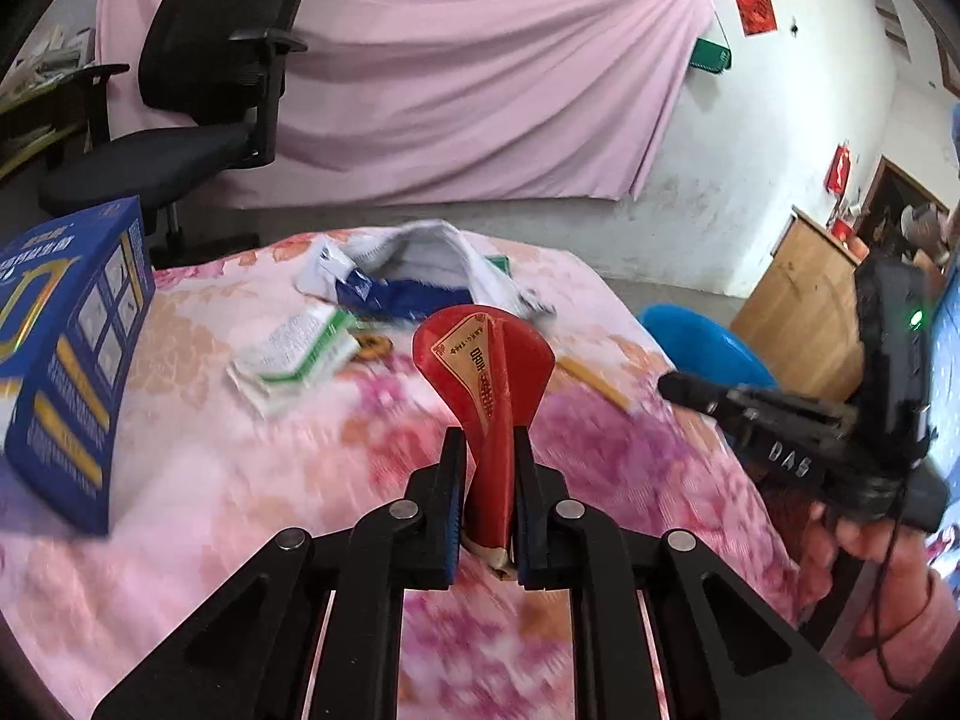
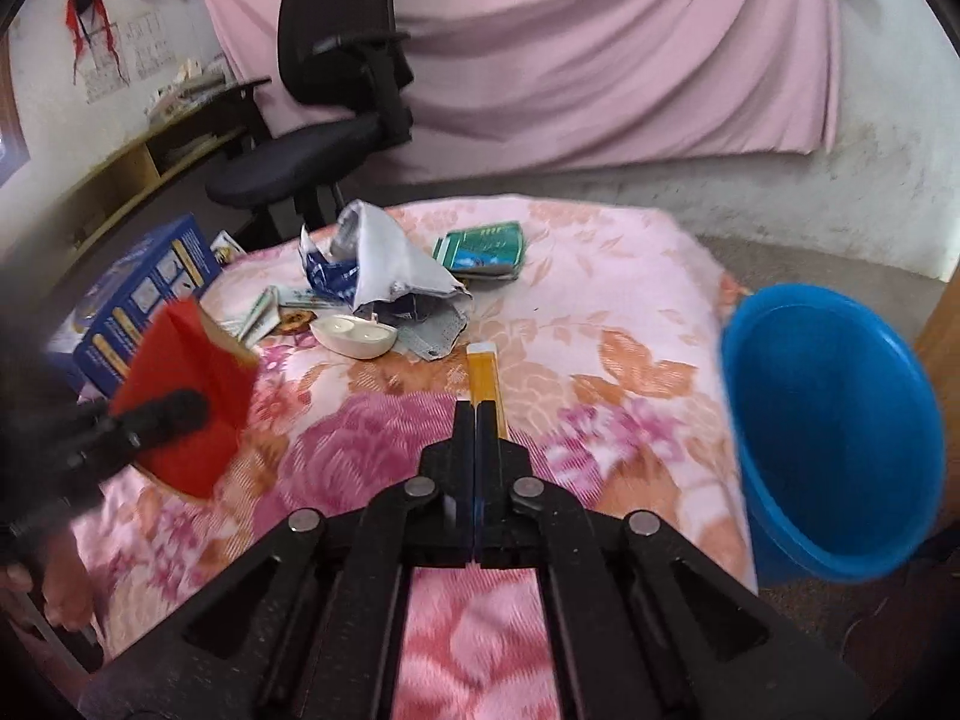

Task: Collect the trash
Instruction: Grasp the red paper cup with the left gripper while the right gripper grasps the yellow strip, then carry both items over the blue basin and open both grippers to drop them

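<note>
Here the left tool point(image 1: 487, 450) pinches a flattened red carton point(image 1: 486, 372); the right tool point(image 2: 475, 420) is pressed together, empty.

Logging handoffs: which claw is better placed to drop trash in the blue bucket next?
Left. The left claw already grips the red packet, whereas the right claw is shut and empty, though nearer the blue bucket.

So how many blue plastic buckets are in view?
1. The blue plastic bucket stands off the right edge of the flowered pink tablecloth; the left wrist view shows only its rim. Others could sit out of frame.
</note>
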`<move>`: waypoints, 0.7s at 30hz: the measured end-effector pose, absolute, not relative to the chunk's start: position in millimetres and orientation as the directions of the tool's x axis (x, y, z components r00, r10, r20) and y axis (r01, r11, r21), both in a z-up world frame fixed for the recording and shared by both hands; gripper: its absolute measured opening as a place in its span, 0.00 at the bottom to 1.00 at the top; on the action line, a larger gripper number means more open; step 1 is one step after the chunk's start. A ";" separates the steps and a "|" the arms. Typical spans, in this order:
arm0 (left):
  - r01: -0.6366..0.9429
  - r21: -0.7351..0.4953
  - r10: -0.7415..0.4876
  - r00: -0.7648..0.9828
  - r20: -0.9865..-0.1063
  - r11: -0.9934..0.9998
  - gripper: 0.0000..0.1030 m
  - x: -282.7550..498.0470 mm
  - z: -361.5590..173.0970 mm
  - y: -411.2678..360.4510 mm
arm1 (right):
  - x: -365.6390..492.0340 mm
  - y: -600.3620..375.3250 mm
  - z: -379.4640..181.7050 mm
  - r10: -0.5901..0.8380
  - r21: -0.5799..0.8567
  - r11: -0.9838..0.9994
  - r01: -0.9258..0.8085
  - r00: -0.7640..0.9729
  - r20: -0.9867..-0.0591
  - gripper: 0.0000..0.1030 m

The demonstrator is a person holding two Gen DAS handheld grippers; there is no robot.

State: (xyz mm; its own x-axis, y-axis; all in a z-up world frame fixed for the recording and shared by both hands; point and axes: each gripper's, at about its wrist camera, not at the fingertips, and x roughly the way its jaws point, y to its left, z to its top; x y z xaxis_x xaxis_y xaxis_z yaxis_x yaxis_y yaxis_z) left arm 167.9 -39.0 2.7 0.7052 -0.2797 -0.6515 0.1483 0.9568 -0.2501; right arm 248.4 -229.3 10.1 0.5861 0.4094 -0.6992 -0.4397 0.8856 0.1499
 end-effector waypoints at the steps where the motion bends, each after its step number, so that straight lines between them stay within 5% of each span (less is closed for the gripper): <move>1: 0.149 -0.248 -0.279 0.703 -0.655 0.957 0.10 164.2 1.2 -43.8 | 243.3 -233.7 10.1 0.412 0.153 0.886 -0.438 0.590 -0.695 0.27; 8: 0.066 -0.225 -0.206 0.701 -0.683 0.972 0.10 163.2 -9.0 -46.1 | 243.2 -243.2 -2.5 0.443 0.227 0.880 -0.417 0.545 -0.712 0.32; 13: 0.014 -0.257 -0.196 0.690 -0.697 0.966 0.10 172.0 -11.2 -34.3 | 263.1 -235.0 -6.1 0.438 0.236 0.879 -0.415 0.506 -0.743 0.63; 21: -0.002 -0.284 -0.206 0.682 -0.702 0.959 0.10 178.0 -13.5 -30.2 | 292.4 -215.1 -25.3 0.406 0.207 0.873 -0.442 0.420 -0.812 0.63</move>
State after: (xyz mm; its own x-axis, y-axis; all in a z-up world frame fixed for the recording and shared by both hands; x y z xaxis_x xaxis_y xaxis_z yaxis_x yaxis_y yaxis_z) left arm 178.0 -30.2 -13.5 0.6822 -0.2058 -0.7016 -0.0023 0.9590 -0.2835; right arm 292.4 -215.1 -25.3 0.4199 0.4057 -0.8118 -0.4422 0.8726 0.2073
